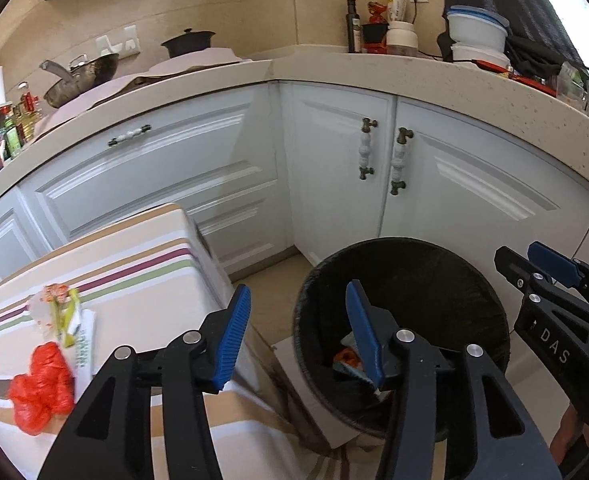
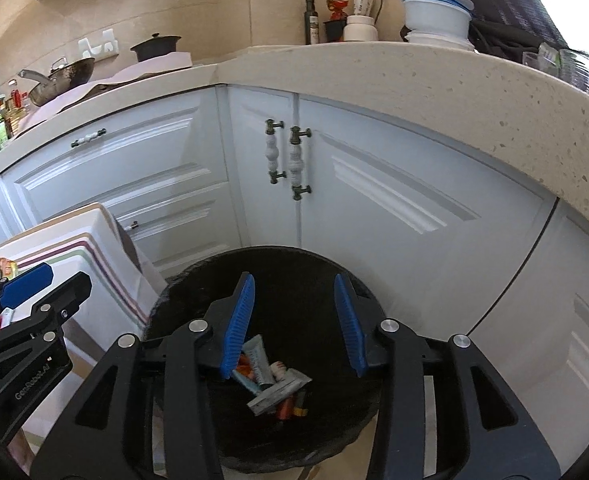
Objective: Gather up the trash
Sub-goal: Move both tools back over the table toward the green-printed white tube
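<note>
Both tools hang over the corner of the kitchen, and neither has anything in it; the right gripper sits directly above the black bin, jaws spread wide and empty, with tubes and wrappers lying in a heap at the bottom beneath it; the left gripper is just as wide and just as empty, straddling the gap between the bin's rim and the edge of the striped counter.

What is left to collect is on that counter, off to the left: a crumpled red plastic bag nearest the edge, and behind it a pale wrapper with yellow and orange print, touching a white packet beside it.

The risk I see is in the reach back; the red bag is limp and slippery, so the jaws could close on one loose fold and let it slide out over the floor between counter and bin; the wrapper and packet lie so close that a careless pinch may drag one and push the other off the edge; the two tools are also near each other by the bin and could knock.
</note>
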Available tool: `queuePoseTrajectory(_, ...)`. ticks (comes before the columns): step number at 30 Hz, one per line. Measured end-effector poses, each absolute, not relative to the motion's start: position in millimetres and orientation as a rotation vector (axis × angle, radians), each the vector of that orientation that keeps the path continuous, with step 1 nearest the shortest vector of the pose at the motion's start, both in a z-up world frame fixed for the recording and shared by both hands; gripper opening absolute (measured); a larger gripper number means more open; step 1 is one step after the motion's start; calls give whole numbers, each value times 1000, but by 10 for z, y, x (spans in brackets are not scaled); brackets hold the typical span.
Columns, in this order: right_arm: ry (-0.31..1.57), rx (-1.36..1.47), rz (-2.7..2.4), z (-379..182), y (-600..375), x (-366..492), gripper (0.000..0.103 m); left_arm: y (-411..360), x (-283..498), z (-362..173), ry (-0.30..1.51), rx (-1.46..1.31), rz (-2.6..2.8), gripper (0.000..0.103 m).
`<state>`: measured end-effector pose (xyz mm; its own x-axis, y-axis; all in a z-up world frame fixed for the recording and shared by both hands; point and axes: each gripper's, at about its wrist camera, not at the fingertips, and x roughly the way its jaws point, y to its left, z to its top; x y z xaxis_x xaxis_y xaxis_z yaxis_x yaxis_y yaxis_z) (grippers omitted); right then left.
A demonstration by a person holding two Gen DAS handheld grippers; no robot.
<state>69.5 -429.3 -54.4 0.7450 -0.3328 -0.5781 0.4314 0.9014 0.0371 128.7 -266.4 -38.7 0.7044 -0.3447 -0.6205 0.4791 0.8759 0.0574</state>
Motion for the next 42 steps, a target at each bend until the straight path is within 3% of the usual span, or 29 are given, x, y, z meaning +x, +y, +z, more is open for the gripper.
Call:
queuePoseTrajectory(19, 622, 112, -127, -419, -2880, 1004, 41, -956, 1167, -168, 637, 113, -181, 59)
queuePoseTrajectory(42, 795, 1, 101, -725, -1479, 1700, 41, 690, 1220, -431, 705, -8, 130, 62)
